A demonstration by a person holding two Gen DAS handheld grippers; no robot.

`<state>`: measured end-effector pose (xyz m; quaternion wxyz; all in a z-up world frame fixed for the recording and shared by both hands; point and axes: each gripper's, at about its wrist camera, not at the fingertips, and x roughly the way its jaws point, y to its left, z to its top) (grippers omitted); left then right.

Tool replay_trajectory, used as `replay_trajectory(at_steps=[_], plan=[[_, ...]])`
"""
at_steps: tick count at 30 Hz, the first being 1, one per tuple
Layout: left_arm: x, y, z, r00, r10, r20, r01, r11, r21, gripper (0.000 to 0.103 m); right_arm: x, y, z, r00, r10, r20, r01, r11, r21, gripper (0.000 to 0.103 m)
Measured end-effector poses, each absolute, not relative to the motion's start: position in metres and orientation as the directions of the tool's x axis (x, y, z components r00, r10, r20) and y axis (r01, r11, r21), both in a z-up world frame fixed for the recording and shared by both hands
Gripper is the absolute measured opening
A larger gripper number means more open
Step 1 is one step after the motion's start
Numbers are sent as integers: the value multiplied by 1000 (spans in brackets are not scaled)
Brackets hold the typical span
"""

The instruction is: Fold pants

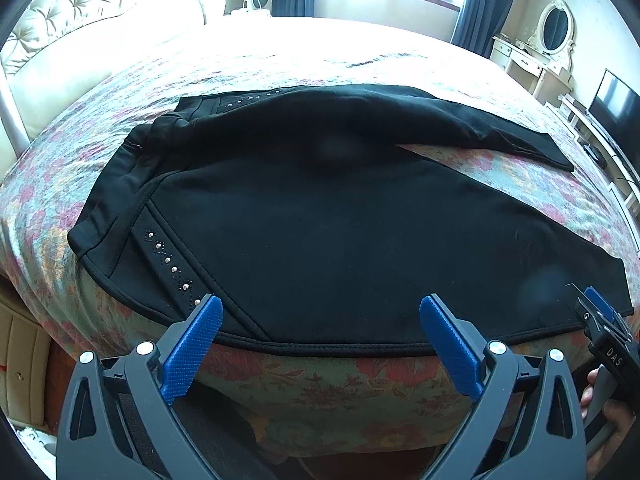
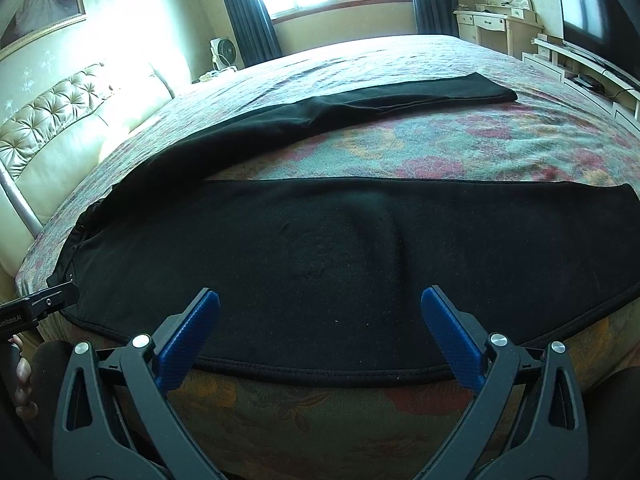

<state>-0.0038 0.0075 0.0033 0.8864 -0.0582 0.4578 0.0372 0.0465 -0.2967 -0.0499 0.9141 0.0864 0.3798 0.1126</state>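
Black pants (image 1: 320, 220) lie spread flat on the floral bedspread (image 1: 320, 380), waistband at the left, both legs running right. A row of silver studs (image 1: 170, 260) marks the near hip. My left gripper (image 1: 320, 320) is open and empty, hovering at the near edge of the pants by the hip. My right gripper (image 2: 320, 316) is open and empty, hovering at the near edge of the near leg (image 2: 360, 264). The far leg (image 2: 400, 96) angles away. The right gripper's tip (image 1: 596, 312) shows at the left view's right edge.
A tufted cream headboard (image 2: 48, 128) stands at the left. A window with dark curtains (image 2: 248, 8) and a small fan (image 2: 222, 54) are behind the bed. A white dressing table with an oval mirror (image 1: 554, 28) and a TV (image 2: 592, 20) stand at the right.
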Motion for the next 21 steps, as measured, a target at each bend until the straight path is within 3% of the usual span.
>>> replay_trajectory(at_steps=[21], plan=[[-3,8,5,580,23,-814,-121,991,-58,99,47,-298,-54,673,278,-685,-134,957,257,101]])
